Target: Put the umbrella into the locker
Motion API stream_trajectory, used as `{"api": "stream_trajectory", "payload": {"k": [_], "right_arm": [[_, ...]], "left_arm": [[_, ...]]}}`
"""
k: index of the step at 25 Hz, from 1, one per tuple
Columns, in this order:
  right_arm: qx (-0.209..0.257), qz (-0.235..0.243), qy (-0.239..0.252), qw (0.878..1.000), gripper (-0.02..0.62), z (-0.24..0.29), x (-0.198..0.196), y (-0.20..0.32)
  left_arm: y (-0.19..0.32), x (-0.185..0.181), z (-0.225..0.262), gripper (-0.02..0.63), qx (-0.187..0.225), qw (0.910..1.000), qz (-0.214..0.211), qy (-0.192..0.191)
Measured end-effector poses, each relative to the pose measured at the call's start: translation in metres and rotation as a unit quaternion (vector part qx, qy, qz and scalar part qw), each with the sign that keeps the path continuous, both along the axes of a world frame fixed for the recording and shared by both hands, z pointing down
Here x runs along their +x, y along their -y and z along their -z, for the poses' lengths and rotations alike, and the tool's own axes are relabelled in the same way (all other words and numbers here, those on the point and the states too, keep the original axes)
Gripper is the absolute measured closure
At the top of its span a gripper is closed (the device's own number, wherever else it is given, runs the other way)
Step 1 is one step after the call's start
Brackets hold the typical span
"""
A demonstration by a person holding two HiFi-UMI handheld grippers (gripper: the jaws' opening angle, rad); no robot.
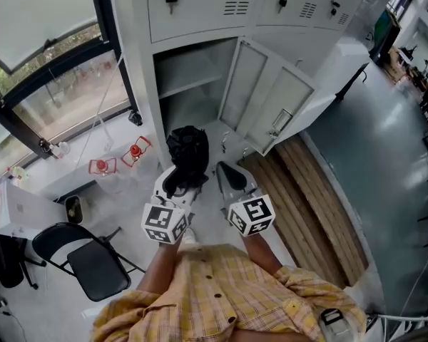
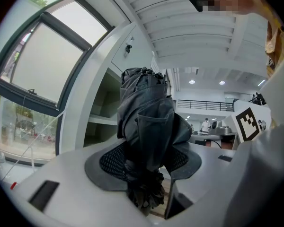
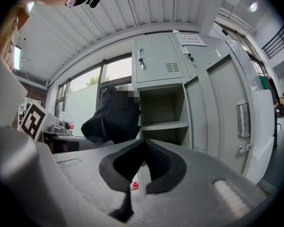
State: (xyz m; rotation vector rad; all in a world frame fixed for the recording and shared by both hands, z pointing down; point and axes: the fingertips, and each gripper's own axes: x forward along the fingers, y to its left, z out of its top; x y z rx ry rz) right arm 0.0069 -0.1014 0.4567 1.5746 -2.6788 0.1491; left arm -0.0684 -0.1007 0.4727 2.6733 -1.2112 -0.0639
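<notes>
Now left claw (image 2: 146,161) clamps folded umbrella (image 2: 146,117) near open locker (image 1: 194,84).

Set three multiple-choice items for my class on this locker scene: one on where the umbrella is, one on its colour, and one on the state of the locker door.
1. Where is the folded umbrella?
A. Between the jaws of the left gripper
B. On the locker shelf
C. On the folding chair

2. What colour is the umbrella?
A. Red
B. Black
C. Yellow

3. What state is the locker door in front of the person in?
A. Shut
B. Swung open
C. Taken off and laid flat

Answers:
1 A: the left gripper view shows the jaws closed on the umbrella's lower part.
2 B: its fabric looks black in every view.
3 B: the head view shows the door standing out to the right of the open compartment.
</notes>
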Motion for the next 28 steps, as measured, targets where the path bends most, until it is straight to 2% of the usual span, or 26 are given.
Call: {"api": "stream_trajectory", "payload": {"k": [13, 21, 28], "right_arm": [[0.004, -0.024, 0.003, 1.0, 0.598, 0.002, -0.015, 0.104], [-0.002, -0.037, 0.008, 0.999, 0.598, -0.003, -0.007, 0.124], [0.0, -0.023, 0.009, 1.0, 0.598, -0.003, 0.002, 0.141]], "left_arm": [[0.106, -0.012, -0.001, 0.39, -0.008, 0.9995, -0.029, 0.013], [0.129, -0.009, -0.001, 0.39, -0.017, 0.9991, -0.038, 0.004], [0.145, -0.001, -0.003, 0.39, -0.031, 0.9992, -0.026, -0.001]]}}
